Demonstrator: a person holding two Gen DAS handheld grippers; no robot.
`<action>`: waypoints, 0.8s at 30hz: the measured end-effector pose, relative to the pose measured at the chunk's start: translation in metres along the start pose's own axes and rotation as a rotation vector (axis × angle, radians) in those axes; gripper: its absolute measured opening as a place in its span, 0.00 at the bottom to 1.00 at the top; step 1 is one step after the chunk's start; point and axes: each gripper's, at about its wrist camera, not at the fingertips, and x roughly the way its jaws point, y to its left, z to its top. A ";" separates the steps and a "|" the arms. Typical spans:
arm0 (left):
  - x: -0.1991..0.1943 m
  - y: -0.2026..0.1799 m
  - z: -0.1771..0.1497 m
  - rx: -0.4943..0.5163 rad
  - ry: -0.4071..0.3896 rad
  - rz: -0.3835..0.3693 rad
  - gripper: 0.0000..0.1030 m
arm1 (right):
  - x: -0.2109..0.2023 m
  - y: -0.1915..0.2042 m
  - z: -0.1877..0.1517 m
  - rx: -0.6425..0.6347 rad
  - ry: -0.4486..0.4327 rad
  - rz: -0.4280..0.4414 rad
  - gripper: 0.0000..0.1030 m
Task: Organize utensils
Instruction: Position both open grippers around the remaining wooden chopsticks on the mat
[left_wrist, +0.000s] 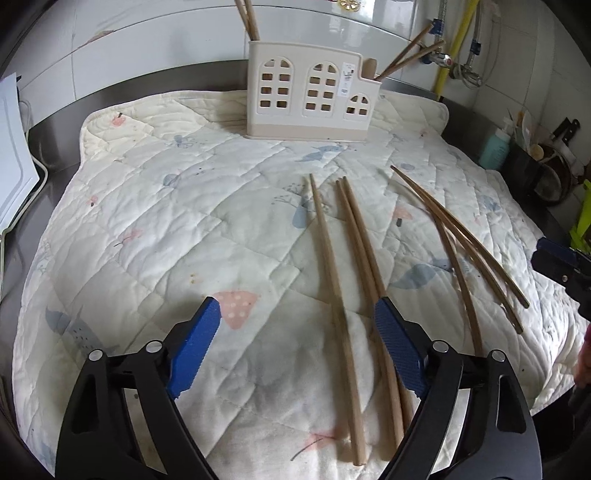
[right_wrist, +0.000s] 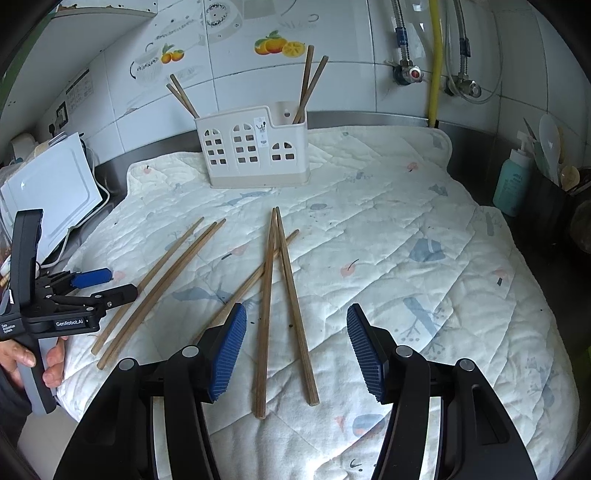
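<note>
Several wooden chopsticks lie on a quilted cloth (left_wrist: 184, 221). In the left wrist view a light group of three (left_wrist: 334, 280) lies between and under my open left gripper (left_wrist: 297, 314), and a darker group (left_wrist: 469, 243) lies to the right. In the right wrist view two dark chopsticks (right_wrist: 284, 310) lie between the fingers of my open right gripper (right_wrist: 295, 325), a third (right_wrist: 255, 277) crosses under them, and the light ones (right_wrist: 162, 284) lie left. The house-shaped white holder (left_wrist: 312, 92), also in the right wrist view (right_wrist: 255, 147), stands at the back with chopsticks in both end compartments.
A white board (right_wrist: 51, 188) leans at the left. A teal bottle (right_wrist: 515, 184) and a dark container with utensils (right_wrist: 554, 195) stand at the right. Pipes and a valve (right_wrist: 410, 74) run down the tiled wall. My left gripper (right_wrist: 92, 280) shows at the left.
</note>
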 end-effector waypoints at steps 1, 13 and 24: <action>0.000 -0.002 0.000 0.008 0.003 -0.004 0.81 | 0.001 0.000 0.000 0.001 0.003 0.001 0.54; 0.007 -0.007 -0.002 0.019 0.027 -0.018 0.78 | 0.012 -0.002 -0.009 -0.004 0.026 0.013 0.64; 0.004 -0.011 0.001 0.027 0.000 -0.011 0.43 | 0.022 -0.010 -0.015 -0.007 0.061 0.031 0.44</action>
